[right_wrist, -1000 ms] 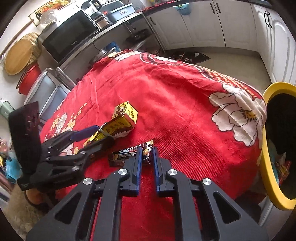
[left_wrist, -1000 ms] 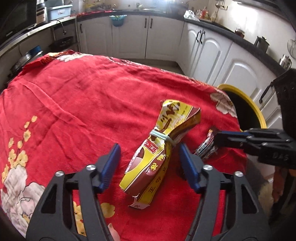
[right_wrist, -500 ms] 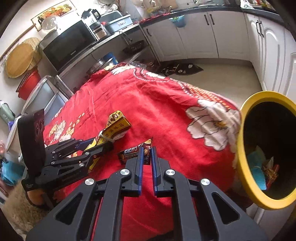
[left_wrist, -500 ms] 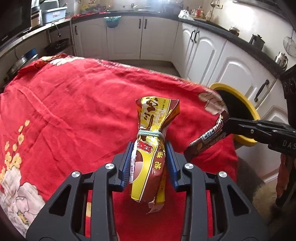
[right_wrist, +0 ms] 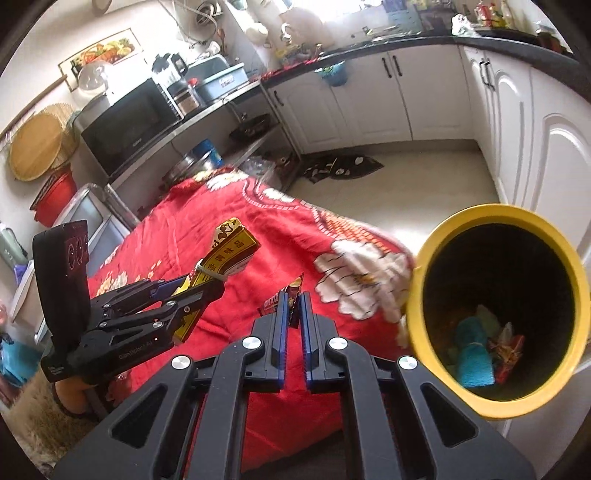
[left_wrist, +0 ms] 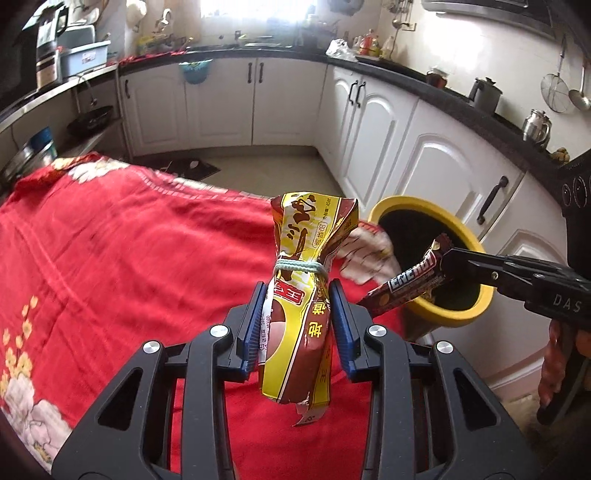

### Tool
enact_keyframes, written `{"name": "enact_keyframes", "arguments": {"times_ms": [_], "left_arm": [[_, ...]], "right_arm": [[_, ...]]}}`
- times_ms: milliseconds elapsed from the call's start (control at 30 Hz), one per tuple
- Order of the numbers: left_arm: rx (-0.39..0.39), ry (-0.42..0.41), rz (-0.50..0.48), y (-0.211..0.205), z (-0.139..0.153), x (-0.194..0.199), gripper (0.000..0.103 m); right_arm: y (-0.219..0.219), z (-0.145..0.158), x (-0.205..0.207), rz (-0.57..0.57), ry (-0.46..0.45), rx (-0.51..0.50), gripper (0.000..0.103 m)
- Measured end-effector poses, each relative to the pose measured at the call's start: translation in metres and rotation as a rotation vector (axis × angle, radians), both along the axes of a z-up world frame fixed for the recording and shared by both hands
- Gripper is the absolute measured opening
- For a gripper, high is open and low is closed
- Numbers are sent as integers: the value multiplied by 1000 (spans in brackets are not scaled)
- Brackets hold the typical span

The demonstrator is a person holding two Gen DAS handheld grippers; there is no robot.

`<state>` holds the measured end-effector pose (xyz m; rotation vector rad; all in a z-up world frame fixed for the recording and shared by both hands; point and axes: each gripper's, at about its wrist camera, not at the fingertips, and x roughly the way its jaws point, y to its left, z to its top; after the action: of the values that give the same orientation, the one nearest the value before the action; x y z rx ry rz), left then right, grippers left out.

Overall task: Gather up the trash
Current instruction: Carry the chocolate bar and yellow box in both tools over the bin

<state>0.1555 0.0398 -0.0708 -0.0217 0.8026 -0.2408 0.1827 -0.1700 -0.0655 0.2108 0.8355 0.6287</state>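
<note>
We saw a kitchen lined with white cabinets (left_wrist: 373, 122) under a black counter (left_wrist: 406, 74), daylight pouring through a window (left_wrist: 255, 14) behind it. The floor (right_wrist: 413, 184) was pale tile with a dark mat (right_wrist: 340, 168) on it. A microwave (right_wrist: 129, 125) sat on a metal shelf, a framed picture (right_wrist: 99, 55) hanging above.

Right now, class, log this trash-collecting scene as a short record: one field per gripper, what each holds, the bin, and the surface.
left gripper: shut on yellow snack bag, tied with string, lifted clear of the cloth
right gripper: shut on brown candy bar wrapper, its end by the bin's mouth
bin: yellow trash bin, beside the table, already holding trash
surface: red floral tablecloth
</note>
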Motion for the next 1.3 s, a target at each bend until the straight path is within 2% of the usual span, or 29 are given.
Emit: {"name": "enact_keyframes", "arguments": {"times_ms": [700, 1300], "left_arm": [[-31, -72, -123, -83, 29, 26, 27], [-66, -110, -184, -132, 40, 34, 27]], "right_arm": [[-89, 26, -3, -183, -88, 25, 6], [-124, 36, -12, -297, -141, -21, 6]]}}
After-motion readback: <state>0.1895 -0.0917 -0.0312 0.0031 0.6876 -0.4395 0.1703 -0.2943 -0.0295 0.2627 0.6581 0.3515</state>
